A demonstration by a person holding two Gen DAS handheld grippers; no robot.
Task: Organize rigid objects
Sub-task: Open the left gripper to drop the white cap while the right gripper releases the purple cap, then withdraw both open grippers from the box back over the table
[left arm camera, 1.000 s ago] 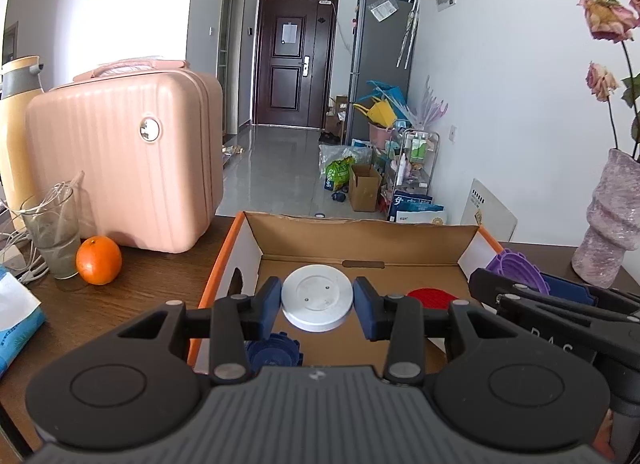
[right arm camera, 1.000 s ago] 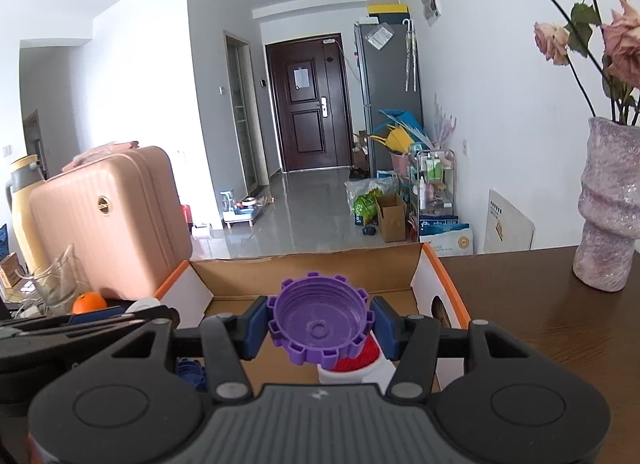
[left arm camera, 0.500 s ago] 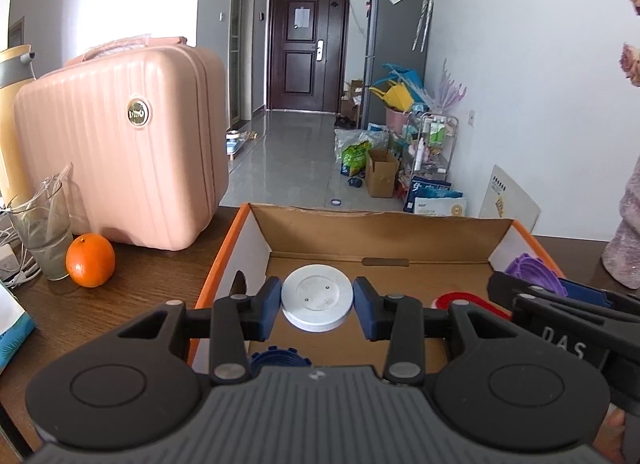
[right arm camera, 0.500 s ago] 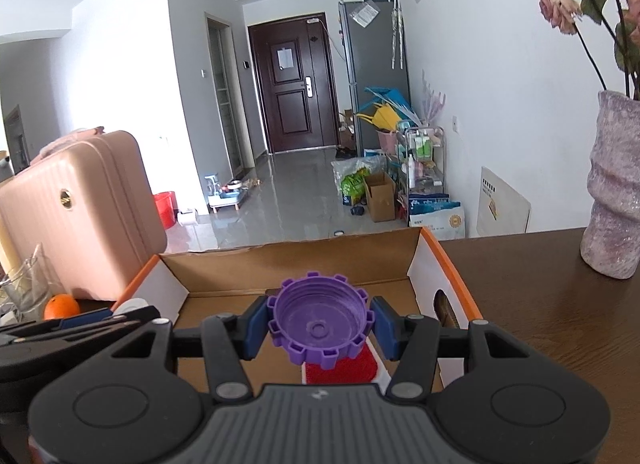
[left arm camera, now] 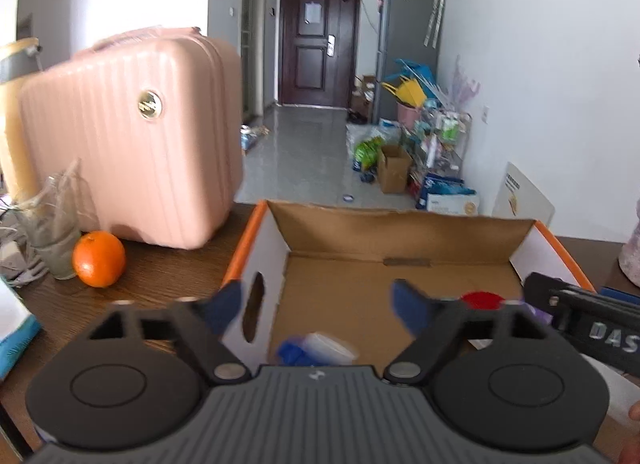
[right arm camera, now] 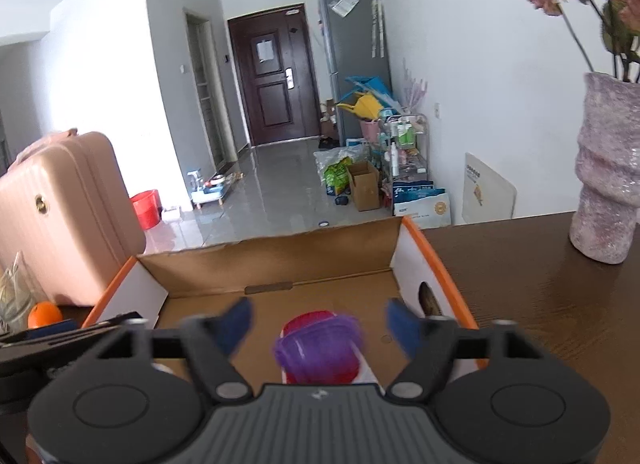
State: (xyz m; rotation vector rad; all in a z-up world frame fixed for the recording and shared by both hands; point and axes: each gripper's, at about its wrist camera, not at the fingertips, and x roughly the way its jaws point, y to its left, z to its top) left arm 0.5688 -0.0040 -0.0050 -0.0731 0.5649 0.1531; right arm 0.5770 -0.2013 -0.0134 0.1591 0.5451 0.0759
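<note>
An open cardboard box [left arm camera: 404, 219] with orange edges sits on the dark wooden table. Over its left half my left gripper [left arm camera: 318, 306] hangs, its jaws opening with nothing between the pads. The white lid [left arm camera: 330, 348] lies blurred below it in the box, beside a blue cap [left arm camera: 292, 352]. My right gripper [right arm camera: 318, 324] is over the box's [right arm camera: 280, 254] right half, jaws opening too. The purple cap [right arm camera: 320, 348] is blurred and free of the pads, above a red lid [right arm camera: 308, 322]. That red lid [left arm camera: 482, 300] also shows in the left wrist view.
A pink suitcase [left arm camera: 132, 139] stands left of the box, with an orange [left arm camera: 99, 258] and a glass [left arm camera: 56, 232] in front of it. A pinkish vase [right arm camera: 610, 183] with dried roses stands on the table at the right. Beyond the table runs a hallway.
Both grippers went from shut to wide apart. The white lid left the left pads and the purple cap left the right pads, both dropping toward the box floor.
</note>
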